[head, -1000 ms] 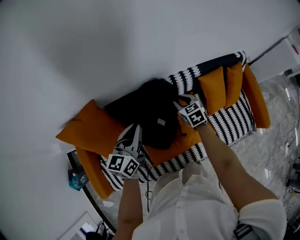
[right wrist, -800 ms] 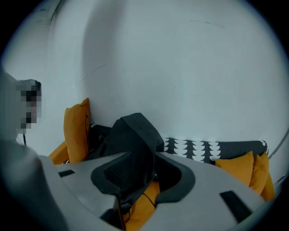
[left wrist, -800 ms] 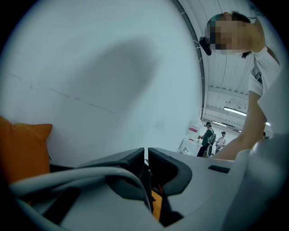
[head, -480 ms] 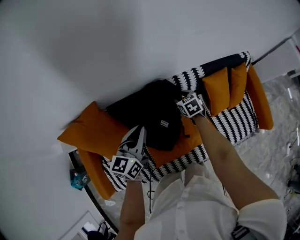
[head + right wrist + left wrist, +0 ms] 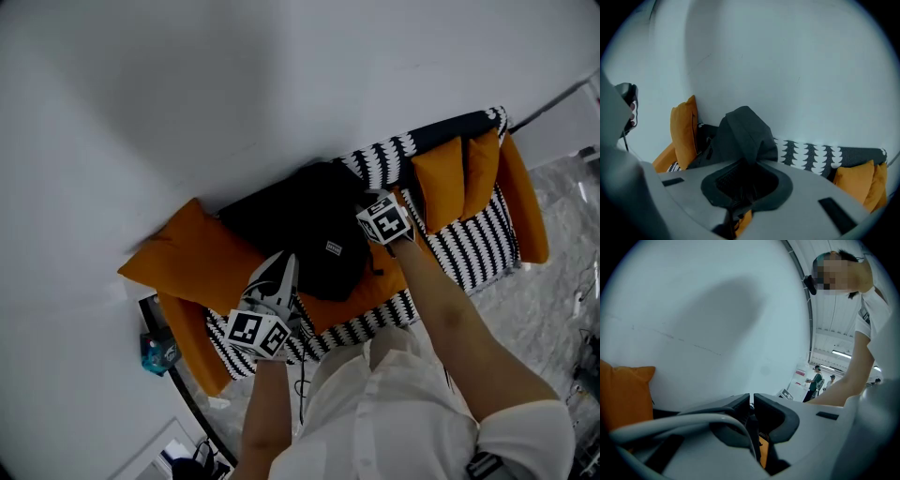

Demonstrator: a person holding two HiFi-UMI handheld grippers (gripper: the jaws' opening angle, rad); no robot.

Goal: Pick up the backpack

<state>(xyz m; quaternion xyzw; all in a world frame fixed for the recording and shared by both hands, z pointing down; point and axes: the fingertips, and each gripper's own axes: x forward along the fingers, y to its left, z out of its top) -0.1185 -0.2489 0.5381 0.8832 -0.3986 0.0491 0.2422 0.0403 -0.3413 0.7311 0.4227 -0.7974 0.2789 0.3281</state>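
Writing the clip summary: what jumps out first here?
A black backpack lies in the middle of a black-and-white striped sofa, with orange cushions on either side. The right gripper has just closed its jaws on a fold of the backpack's fabric.
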